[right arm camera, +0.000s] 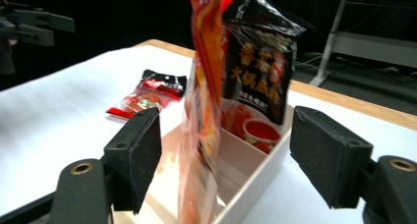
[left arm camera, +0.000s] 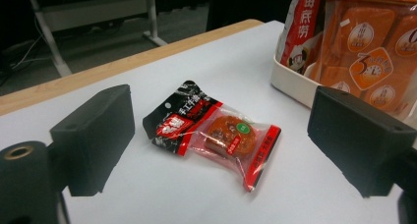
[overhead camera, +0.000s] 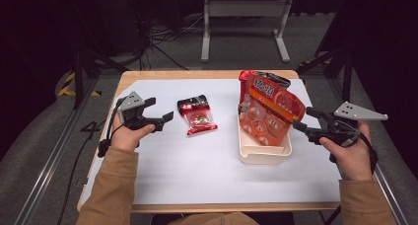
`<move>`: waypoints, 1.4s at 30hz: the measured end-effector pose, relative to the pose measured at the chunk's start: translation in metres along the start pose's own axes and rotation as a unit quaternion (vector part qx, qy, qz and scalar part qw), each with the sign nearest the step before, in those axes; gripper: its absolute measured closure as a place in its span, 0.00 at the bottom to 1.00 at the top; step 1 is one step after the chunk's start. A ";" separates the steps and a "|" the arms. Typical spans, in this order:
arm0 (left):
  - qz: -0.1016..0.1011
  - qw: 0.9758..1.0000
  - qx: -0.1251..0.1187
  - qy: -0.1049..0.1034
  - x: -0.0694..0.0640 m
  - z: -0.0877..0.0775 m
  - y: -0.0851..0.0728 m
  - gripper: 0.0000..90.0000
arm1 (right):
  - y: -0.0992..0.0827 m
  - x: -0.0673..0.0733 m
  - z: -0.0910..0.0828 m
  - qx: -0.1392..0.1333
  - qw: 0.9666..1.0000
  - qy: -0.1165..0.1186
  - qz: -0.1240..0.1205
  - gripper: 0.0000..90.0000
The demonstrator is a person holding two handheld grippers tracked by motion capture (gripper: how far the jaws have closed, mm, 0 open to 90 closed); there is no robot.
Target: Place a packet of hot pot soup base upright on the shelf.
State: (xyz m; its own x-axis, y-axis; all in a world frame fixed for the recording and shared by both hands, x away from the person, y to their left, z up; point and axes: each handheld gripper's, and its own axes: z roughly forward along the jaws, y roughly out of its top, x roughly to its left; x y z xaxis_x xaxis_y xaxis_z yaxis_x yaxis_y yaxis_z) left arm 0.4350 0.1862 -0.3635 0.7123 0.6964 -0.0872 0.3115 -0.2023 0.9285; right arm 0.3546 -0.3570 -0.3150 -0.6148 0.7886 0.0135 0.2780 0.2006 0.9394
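A small red and black sauce packet (overhead camera: 197, 116) lies flat on the white sheet, left of centre. My left gripper (overhead camera: 160, 110) hovers just left of it, open and holding nothing; in the left gripper view the packet (left arm camera: 216, 130) lies ahead between the wide jaws of the left gripper (left arm camera: 221, 145). A large orange pack (overhead camera: 268, 111) stands in a white box (overhead camera: 263, 156), with a black and red pack (overhead camera: 261, 78) behind it. My right gripper (overhead camera: 301, 118) is open at the box's right side. In the right gripper view the orange pack (right arm camera: 204, 86) rises edge-on between the jaws, untouched.
The white sheet (overhead camera: 197, 175) covers a wooden table (overhead camera: 207, 207). Beyond the far edge are a grey metal frame (overhead camera: 244, 10) and cables on the floor. Open sheet lies in front of the box and packet.
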 end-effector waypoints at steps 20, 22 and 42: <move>-0.019 0.999 0.017 -0.036 0.000 0.019 0.000 0.31 | -0.021 -0.018 -0.011 0.024 0.999 -0.025 0.004 0.48; -0.018 0.999 0.018 -0.039 -0.001 0.023 -0.001 0.31 | -0.023 -0.019 -0.011 0.026 0.999 -0.029 0.007 0.47; -0.034 0.996 0.064 -0.049 -0.011 0.069 -0.017 0.30 | -0.029 -0.025 -0.005 0.033 0.999 -0.029 0.015 0.44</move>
State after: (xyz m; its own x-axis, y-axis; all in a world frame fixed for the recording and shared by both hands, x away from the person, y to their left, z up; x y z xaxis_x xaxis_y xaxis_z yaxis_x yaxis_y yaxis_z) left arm 0.4651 0.1344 -0.4036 0.7427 0.6422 -0.1895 0.4342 -0.2465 0.8664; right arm 0.3578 -0.3856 -0.3408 -0.5623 0.8267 0.0205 0.3459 0.2127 0.9138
